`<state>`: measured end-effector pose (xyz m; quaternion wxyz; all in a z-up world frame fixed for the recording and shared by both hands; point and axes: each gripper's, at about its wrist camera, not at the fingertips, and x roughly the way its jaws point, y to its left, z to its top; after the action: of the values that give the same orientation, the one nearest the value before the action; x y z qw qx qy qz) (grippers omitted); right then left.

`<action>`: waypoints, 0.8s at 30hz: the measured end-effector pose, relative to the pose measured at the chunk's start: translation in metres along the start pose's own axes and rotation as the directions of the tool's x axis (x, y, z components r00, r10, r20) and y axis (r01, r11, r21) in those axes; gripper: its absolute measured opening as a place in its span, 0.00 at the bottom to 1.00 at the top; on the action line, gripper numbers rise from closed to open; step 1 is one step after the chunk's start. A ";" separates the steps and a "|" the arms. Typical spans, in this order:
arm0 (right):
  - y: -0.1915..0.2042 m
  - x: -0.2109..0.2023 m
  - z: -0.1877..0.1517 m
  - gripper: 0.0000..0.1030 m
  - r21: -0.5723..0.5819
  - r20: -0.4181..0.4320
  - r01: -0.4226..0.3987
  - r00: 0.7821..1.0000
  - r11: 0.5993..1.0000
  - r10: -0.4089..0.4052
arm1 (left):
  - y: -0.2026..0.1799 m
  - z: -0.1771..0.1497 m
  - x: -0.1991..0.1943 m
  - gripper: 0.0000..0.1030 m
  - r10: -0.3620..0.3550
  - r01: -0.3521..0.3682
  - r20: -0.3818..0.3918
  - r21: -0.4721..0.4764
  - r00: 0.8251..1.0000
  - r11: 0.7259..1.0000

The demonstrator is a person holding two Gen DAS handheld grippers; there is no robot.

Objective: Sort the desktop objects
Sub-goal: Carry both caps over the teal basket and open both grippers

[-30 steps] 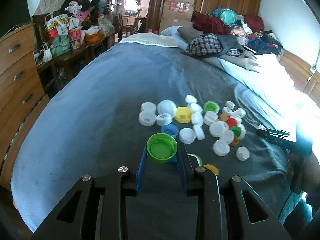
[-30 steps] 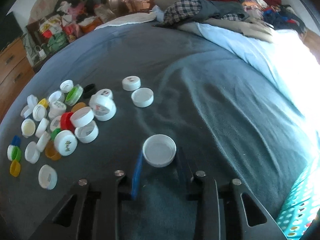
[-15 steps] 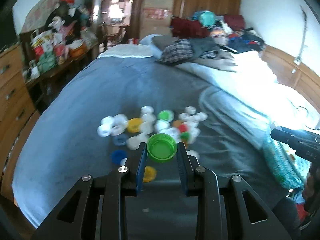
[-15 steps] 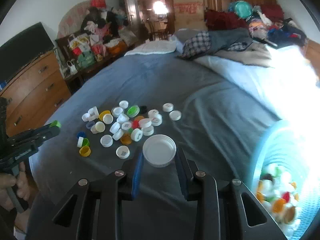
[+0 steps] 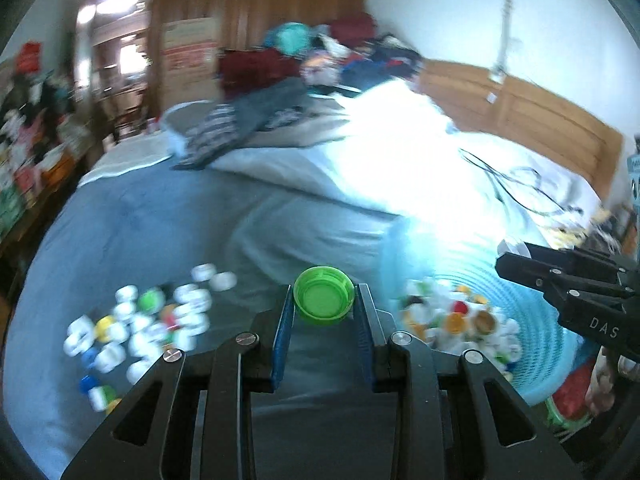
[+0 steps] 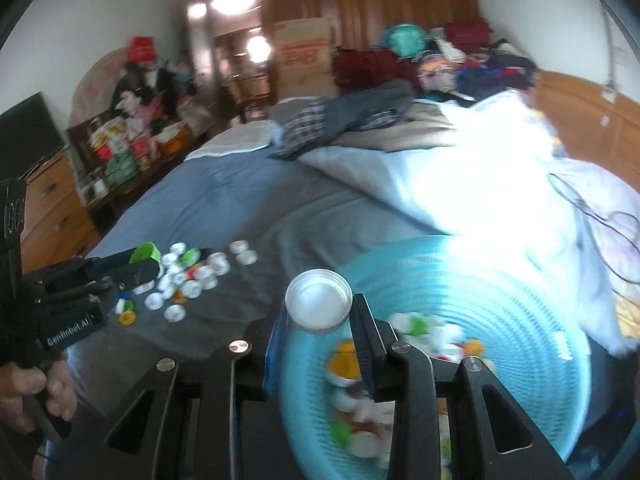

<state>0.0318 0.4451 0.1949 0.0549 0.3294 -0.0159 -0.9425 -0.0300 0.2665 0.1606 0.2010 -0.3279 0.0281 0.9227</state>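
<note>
My left gripper [image 5: 323, 298] is shut on a green bottle cap [image 5: 323, 295] and holds it above the grey bedspread, just left of a light blue basket [image 5: 532, 340]. My right gripper [image 6: 319, 307] is shut on a white bottle cap [image 6: 319, 305] and holds it over the left rim of the same basket [image 6: 520, 300], which holds several mixed caps. A pile of loose caps [image 5: 140, 320] lies on the bedspread at the left; it also shows in the right wrist view [image 6: 188, 280]. The left gripper with its green cap shows in the right wrist view [image 6: 140, 260].
The right gripper's black body [image 5: 568, 284] reaches in above the basket from the right. A white sheet with black cables [image 5: 516, 180] lies beyond the basket. Clothes [image 6: 360, 112] are heaped at the bed's far end. A wooden dresser [image 6: 52, 208] stands left.
Both grippers have lifted away from the cap pile and swung right with their caps. The basket has come into view, and the right gripper now hangs over its rim.
</note>
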 end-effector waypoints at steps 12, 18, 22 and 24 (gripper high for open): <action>-0.080 -0.028 -0.026 0.33 0.111 -0.027 0.093 0.996 0.989 -0.090 | -0.098 0.017 0.049 0.24 -0.090 0.104 -0.124 0.108 0.988 0.989; -0.087 -0.024 -0.025 0.33 0.124 -0.026 0.086 0.996 0.989 -0.084 | -0.103 0.018 0.051 0.24 -0.087 0.103 -0.132 0.115 0.987 0.988; -0.089 -0.023 -0.024 0.34 0.128 -0.026 0.087 0.996 0.988 -0.084 | -0.107 0.020 0.056 0.24 -0.085 0.100 -0.131 0.114 0.988 0.988; -0.088 -0.023 -0.025 0.34 0.128 -0.026 0.089 0.996 0.988 -0.087 | -0.106 0.020 0.055 0.25 -0.083 0.098 -0.126 0.112 0.988 0.989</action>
<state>0.0573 0.5358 0.1836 -0.0080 0.3424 -0.0616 -0.9375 -0.0393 0.3867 0.1505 0.2597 -0.3718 0.0798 0.8877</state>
